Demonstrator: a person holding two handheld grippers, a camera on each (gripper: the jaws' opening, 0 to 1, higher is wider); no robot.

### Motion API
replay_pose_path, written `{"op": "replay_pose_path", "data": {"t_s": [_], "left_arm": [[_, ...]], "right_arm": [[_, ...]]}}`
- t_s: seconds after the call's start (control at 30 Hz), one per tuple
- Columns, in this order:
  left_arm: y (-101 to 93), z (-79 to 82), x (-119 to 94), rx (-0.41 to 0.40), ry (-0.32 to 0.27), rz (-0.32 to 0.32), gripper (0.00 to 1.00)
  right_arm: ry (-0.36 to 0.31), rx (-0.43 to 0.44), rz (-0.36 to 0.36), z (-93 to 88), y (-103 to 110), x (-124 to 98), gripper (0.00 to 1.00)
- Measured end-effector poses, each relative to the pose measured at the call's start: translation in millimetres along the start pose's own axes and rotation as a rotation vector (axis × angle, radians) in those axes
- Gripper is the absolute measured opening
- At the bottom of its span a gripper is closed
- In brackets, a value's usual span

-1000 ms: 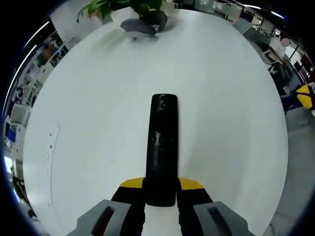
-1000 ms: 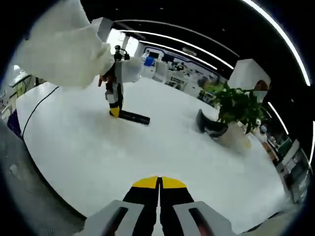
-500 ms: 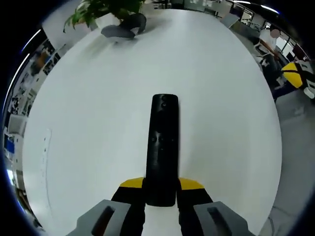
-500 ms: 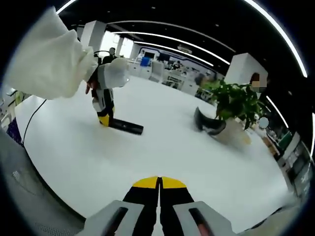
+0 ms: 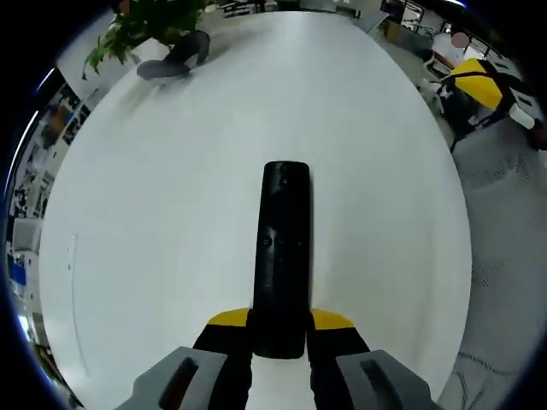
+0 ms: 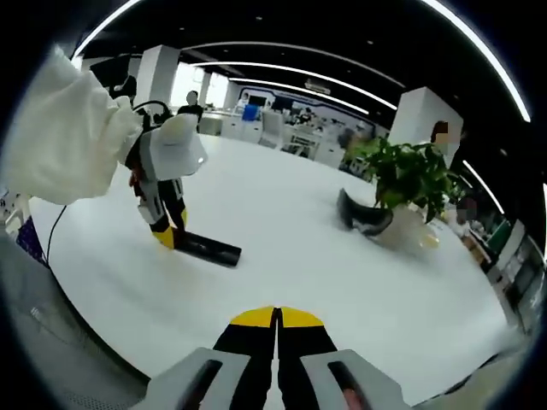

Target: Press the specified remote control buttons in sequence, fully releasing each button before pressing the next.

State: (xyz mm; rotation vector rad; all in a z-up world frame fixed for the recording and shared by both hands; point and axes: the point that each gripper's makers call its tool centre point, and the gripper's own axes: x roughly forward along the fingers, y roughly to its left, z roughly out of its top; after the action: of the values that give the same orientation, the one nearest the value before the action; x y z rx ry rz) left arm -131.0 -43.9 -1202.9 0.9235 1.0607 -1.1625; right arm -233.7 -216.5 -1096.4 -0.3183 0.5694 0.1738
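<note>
Since the earlier frames your left gripper (image 5: 279, 329) has swung with the remote (image 5: 281, 256) still clamped: in the left gripper view the plant (image 5: 141, 24) has slid toward the upper left and more floor (image 5: 504, 222) shows at the right, while the remote sits at the same spot between the jaws. In the right gripper view the left gripper (image 6: 162, 237) and remote (image 6: 208, 249) now lie lower and further left on the table (image 6: 282, 248). Your left jaws pinch the near end of the black remote, button face up, its far end pointing away over the white table (image 5: 154, 213). Your right gripper (image 6: 277, 329) has its yellow-tipped jaws pressed together with nothing between them, hovering above the table's near edge, well apart from the remote. In the right gripper view the remote's free end rests on or just above the table; I cannot tell which. A white sleeve (image 6: 64, 137) leads to the hand on the left gripper. A dark curved object (image 6: 363, 218) lies beside the plant (image 6: 410, 184) at the table's far side. A yellow item (image 5: 483, 73) sits off the table.
</note>
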Motion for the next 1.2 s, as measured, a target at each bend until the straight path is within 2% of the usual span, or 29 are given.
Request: {"op": "replay_pose_path", "data": {"t_s": [0.03,0.07,0.13,0.2,0.4,0.53,0.83,0.97,1.1,1.2], "left_arm": [[-2.8,-0.6,0,0.003,0.000,0.000,0.23],[-7.0,-1.1,0,0.005,0.000,-0.001,0.23],[-14.2,-2.1,-1,0.009,0.001,-0.003,0.23],[-21.4,-2.8,-1,0.016,0.004,-0.004,0.23],[-44.0,-6.1,-2,0.024,0.009,-0.007,0.23],[-61.2,-8.9,-2,0.052,0.014,-0.009,0.23],[-89.1,-14.5,-4,0.052,-0.002,-0.010,0.23],[-102.6,-17.5,-5,0.046,-0.004,-0.011,0.23],[-114.9,-19.7,-6,0.042,-0.001,-0.013,0.23],[-122.6,-21.0,-7,0.026,-0.001,-0.008,0.23]], "right_arm": [[-0.007,-0.030,0.011,0.7,2,-1,0.00],[-0.009,-0.013,0.013,0.7,3,-2,0.00],[-0.020,-0.051,0.094,2.6,14,-6,0.00],[-0.055,-0.065,0.091,7.4,13,-9,0.00],[-0.064,-0.049,0.087,7.9,11,-9,0.01],[-0.083,-0.040,0.087,10.7,11,-10,0.10],[-0.113,-0.016,0.077,15.7,9,-11,0.26],[-0.131,-0.006,0.069,18.1,7,-12,0.31],[-0.120,-0.008,0.073,16.3,7,-10,0.34],[-0.091,-0.021,0.074,11.7,8,-9,0.24]]}}
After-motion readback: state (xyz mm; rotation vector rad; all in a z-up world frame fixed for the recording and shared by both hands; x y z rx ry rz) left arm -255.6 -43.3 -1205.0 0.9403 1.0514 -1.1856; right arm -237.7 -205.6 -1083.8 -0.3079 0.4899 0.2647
